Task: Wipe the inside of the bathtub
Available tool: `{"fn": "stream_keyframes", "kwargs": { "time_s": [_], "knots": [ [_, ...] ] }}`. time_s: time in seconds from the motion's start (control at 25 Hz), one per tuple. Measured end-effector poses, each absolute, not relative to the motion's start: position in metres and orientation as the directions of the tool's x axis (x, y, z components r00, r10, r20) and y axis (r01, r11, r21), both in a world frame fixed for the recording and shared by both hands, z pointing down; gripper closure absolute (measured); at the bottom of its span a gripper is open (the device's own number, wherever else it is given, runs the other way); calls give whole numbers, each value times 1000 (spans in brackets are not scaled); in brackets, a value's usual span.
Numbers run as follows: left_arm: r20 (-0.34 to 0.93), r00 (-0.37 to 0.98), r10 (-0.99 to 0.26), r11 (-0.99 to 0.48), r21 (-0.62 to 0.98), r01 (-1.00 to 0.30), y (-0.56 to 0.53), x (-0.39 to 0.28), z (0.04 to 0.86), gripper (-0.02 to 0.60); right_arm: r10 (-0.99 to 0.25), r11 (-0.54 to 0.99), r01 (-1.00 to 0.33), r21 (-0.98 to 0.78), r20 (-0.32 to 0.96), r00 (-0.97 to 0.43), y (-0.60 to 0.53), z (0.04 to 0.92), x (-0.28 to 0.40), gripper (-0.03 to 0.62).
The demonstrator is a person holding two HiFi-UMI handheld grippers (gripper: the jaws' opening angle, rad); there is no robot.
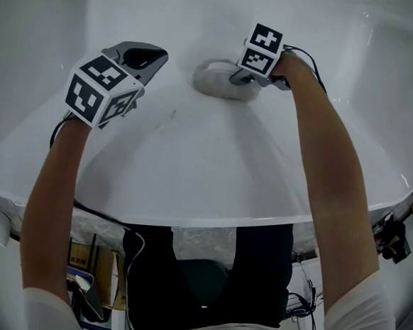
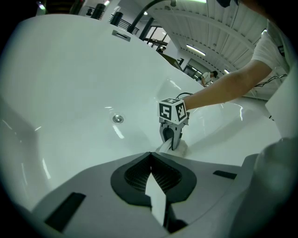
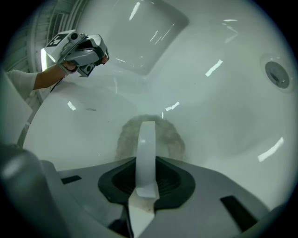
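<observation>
The right gripper [image 1: 236, 76] pinched a wiping pad [image 1: 216, 83] against the bathtub [image 1: 191, 174] wall's bare slope. Beside the pad, the left gripper [image 1: 149, 55] hung closed and empty.

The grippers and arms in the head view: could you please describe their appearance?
The grey left claw and right claw each carry a white cube with black square markers and trail a black cable. Arms are bare below white sleeves.

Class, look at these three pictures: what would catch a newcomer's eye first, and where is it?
The big white bathtub fills every view. On its sloping inner wall, near the top middle of the head view, the right tongs are shut on a fluffy pad that lies against the surface. The left tongs hang shut and empty to the left of the pad.
</observation>
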State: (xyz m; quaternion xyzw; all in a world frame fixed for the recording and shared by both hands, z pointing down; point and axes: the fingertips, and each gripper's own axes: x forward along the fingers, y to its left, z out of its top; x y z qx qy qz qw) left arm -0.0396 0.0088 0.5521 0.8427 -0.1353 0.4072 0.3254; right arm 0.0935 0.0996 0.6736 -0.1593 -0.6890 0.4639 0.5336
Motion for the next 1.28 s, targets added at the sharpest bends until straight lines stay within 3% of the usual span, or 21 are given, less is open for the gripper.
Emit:
{"fn": "stream_keyframes", "kwargs": {
  "time_s": [1.28],
  "knots": [
    [785,620,-10,-721,424,-549,-19,-210,541,569,691,595,-202,-778,623,-367,65,680,-110,500]
  ]
}}
